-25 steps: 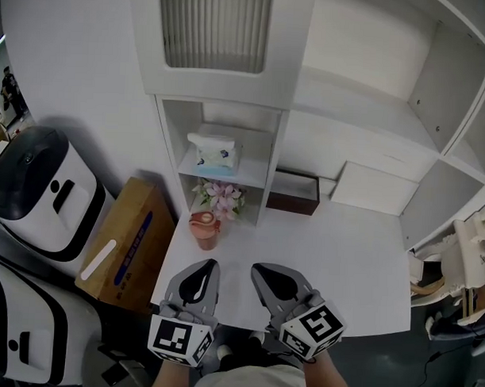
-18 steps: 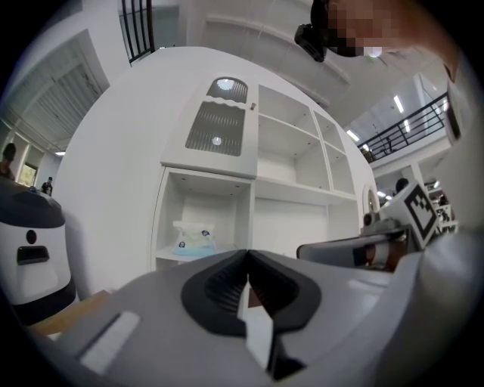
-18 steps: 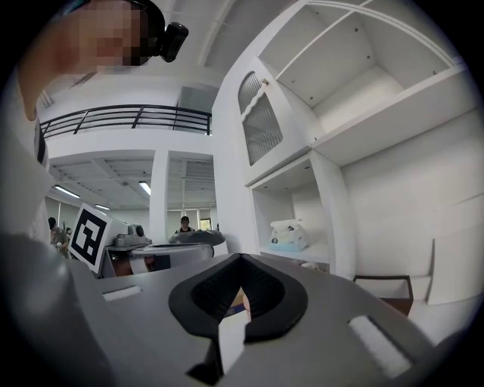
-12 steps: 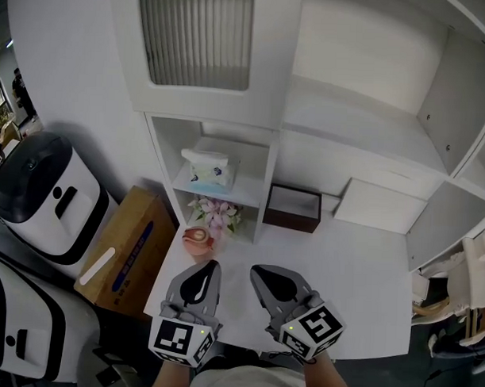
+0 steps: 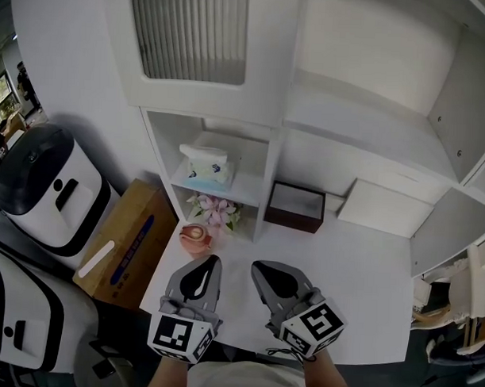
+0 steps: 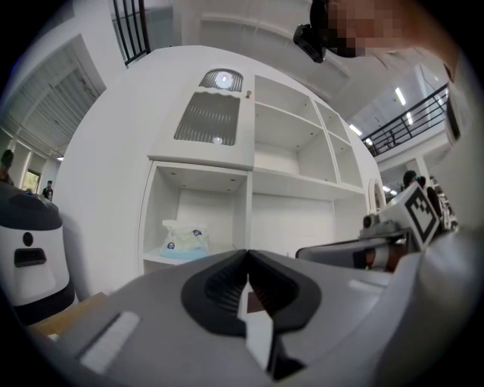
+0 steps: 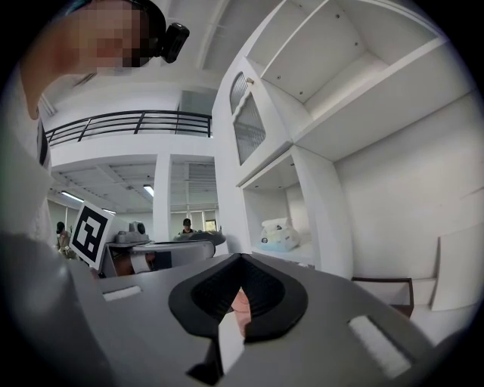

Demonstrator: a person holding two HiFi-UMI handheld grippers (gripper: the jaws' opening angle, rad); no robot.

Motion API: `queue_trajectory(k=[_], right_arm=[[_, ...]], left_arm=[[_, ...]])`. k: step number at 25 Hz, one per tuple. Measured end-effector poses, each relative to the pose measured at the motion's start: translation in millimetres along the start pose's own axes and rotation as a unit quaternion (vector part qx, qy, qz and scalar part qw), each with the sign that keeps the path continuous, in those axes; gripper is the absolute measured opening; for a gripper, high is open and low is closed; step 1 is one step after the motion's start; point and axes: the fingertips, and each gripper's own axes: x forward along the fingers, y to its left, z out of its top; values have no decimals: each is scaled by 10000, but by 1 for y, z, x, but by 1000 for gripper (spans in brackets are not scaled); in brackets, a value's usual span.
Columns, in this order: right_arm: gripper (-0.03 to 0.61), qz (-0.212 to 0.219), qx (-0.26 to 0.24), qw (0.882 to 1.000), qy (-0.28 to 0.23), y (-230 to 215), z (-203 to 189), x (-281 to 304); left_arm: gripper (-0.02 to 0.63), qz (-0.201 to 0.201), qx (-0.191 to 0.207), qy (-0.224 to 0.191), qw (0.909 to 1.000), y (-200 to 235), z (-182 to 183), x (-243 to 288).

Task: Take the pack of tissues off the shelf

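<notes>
White tissue pk (image 5: 205, 164) on shelf (image 5: 242, 193), well beyond L gripper (image 5: 211, 264)

The person is holding the two grippers side by side, close together and near the body, both pointing level toward the far side. The left gripper (image 5: 211, 261) is pressing its jaws together, tips meeting, with nothing gripped. The right gripper (image 5: 260, 267) is doing the same, just right of it. Each marker cube (image 5: 179, 337) is riding at the near end, above a bare forearm (image 5: 327, 380).
</notes>
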Motion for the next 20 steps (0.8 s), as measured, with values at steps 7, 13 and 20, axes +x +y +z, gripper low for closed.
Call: queue_trajectory(k=[7,13,20], right_arm=[[0,-215,83,9997,-70,-14,3,8],[0,-428,148,9989,-89,-19,7,26],[0,-640,100,9978,-130,-15,14,53]], left_arm=[[2,-206,5,51,9998,5,0,19],[2,-396,58,18,9992,21,7,31],[2,-462,90,-33,9989,57,14,36]])
